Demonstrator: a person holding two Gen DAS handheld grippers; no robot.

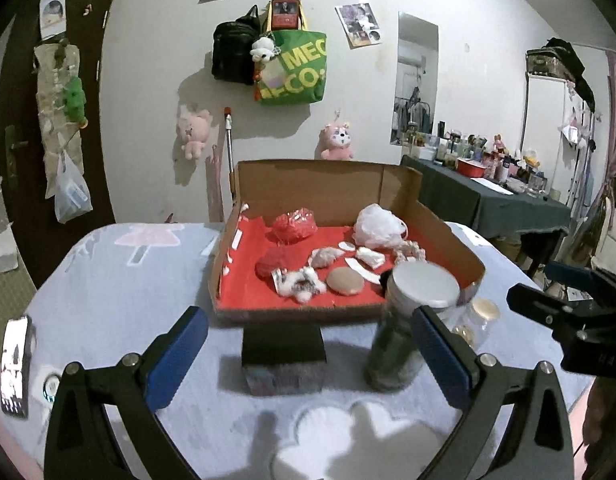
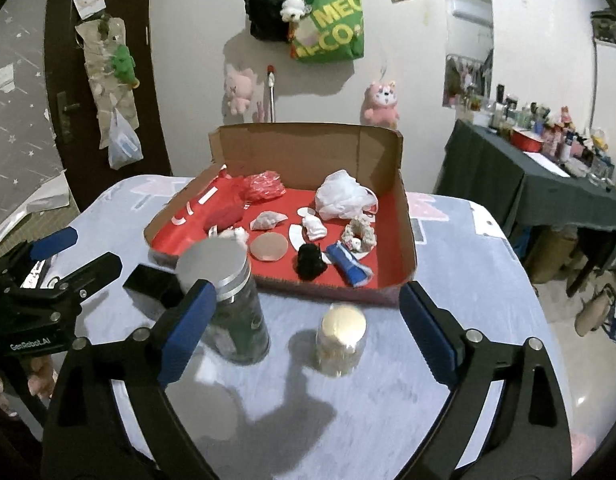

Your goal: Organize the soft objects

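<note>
Cardboard box (image 2: 404, 216) with a red floor sits mid-frame on the pale tablecloth (image 2: 448, 320), holding the soft things: a white plastic bag (image 2: 344, 196), a red crumpled bag (image 2: 263, 188), a black fluffy piece (image 2: 310, 262), a blue roll (image 2: 350, 266) and a round tan puff (image 2: 268, 247). Before its near edge stand a tall silver-lidded jar (image 2: 231, 304) and a small gold-lidded jar (image 2: 342, 336), with a black block (image 1: 283, 346) at left. Right gripper (image 2: 303, 316) and left gripper (image 1: 308, 340) both gape wide, grasping nothing.

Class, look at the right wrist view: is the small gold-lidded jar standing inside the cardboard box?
No. The small gold-lidded jar stands on the tablecloth in front of the cardboard box, outside its near wall.
</note>
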